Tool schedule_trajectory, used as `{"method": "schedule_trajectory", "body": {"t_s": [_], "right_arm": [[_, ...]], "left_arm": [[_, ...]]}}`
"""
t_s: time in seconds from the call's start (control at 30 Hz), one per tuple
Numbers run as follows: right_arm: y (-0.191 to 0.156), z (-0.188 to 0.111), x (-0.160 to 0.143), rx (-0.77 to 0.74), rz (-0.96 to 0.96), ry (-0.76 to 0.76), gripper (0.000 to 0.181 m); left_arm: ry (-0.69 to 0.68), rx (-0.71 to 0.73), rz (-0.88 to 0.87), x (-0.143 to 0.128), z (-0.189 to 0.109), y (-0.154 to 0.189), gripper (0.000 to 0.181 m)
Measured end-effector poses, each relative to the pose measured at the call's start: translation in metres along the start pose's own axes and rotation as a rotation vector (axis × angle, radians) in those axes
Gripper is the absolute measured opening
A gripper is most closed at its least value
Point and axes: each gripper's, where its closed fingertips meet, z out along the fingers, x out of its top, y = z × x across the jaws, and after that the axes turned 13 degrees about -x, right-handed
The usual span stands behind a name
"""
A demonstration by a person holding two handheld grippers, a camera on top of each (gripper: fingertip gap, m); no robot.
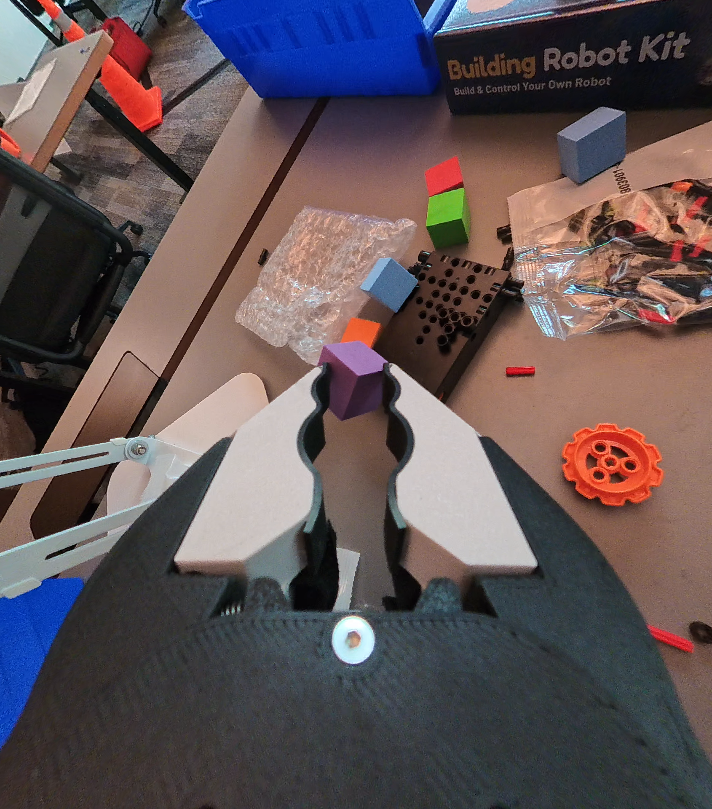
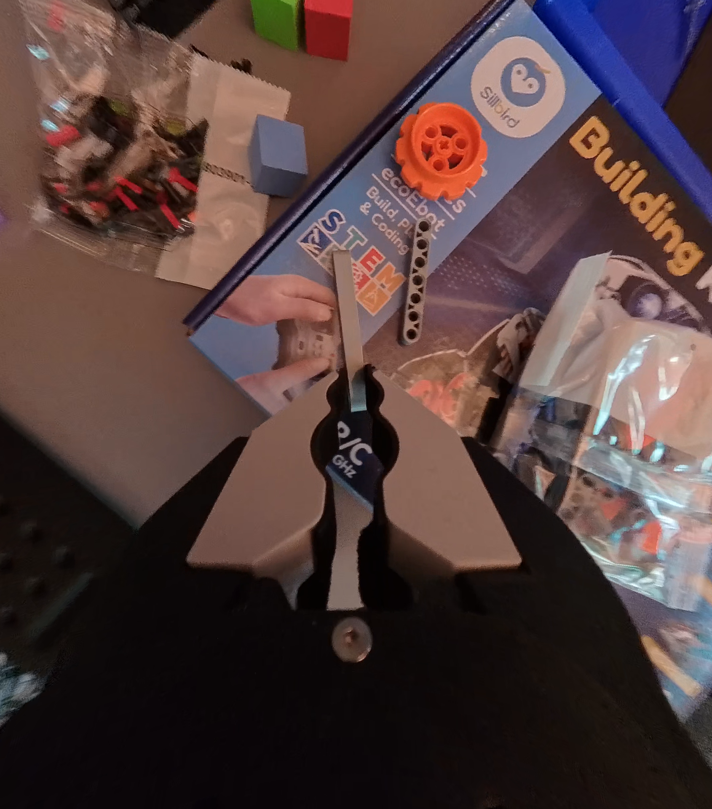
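The left gripper (image 1: 353,370) pinches a purple cube (image 1: 352,378) between its fingertips, above the bench (image 1: 520,547), near the bench's left edge. Just beyond lie an orange cube (image 1: 361,330), bubble wrap (image 1: 323,271) and a black perforated plate (image 1: 446,313). An orange gear wheel (image 1: 611,464) lies to the right. The right gripper (image 2: 355,376) clamps a flat grey strip (image 2: 349,324) over a printed kit box (image 2: 498,271), which carries another orange gear (image 2: 441,151) and a grey holed beam (image 2: 415,282).

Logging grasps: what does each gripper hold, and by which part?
Left gripper pinches the purple cube by two opposite sides. Right gripper clamps the grey strip near its near end.
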Motion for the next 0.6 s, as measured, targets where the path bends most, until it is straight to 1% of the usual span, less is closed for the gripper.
{"method": "schedule_trajectory", "body": {"t_s": [0.03, 0.13, 0.2, 0.23, 0.3, 0.37, 0.4, 0.53, 0.6], "right_arm": [[-0.004, -0.003, 0.001, 0.049, 0.039, 0.007, 0.007], [-0.019, -0.016, 0.01, 0.262, 0.179, 0.029, 0.006], [-0.019, -0.018, 0.011, 0.343, 0.27, 0.012, 0.007], [-0.015, -0.016, 0.011, 0.352, 0.307, -0.004, 0.008], [-0.005, -0.008, 0.003, 0.285, 0.313, -0.05, 0.012], [-0.003, -0.004, 0.002, 0.259, 0.309, -0.053, 0.018], [0.0, -0.003, 0.002, 0.235, 0.301, -0.045, 0.017], [0.005, -0.008, 0.003, 0.091, 0.106, 0.006, 0.01], [0.003, -0.01, -0.003, 0.052, 0.042, -0.007, 0.008]], "left_arm": [[-0.002, -0.002, 0.002, 0.0, 0.0, 0.001, 0.022], [0.0, -0.004, 0.001, 0.0, 0.001, 0.001, 0.022], [0.003, -0.006, -0.002, 0.0, 0.0, 0.001, 0.022], [0.003, -0.006, -0.003, 0.0, 0.0, 0.001, 0.022], [0.001, -0.008, -0.001, 0.0, 0.001, 0.001, 0.022], [0.0, -0.01, -0.001, 0.0, 0.002, 0.002, 0.022], [-0.001, -0.011, 0.0, 0.0, 0.002, 0.002, 0.022], [-0.005, -0.014, -0.002, -0.001, 0.003, 0.002, 0.022], [-0.007, -0.015, -0.001, -0.001, 0.004, 0.002, 0.022]]}}
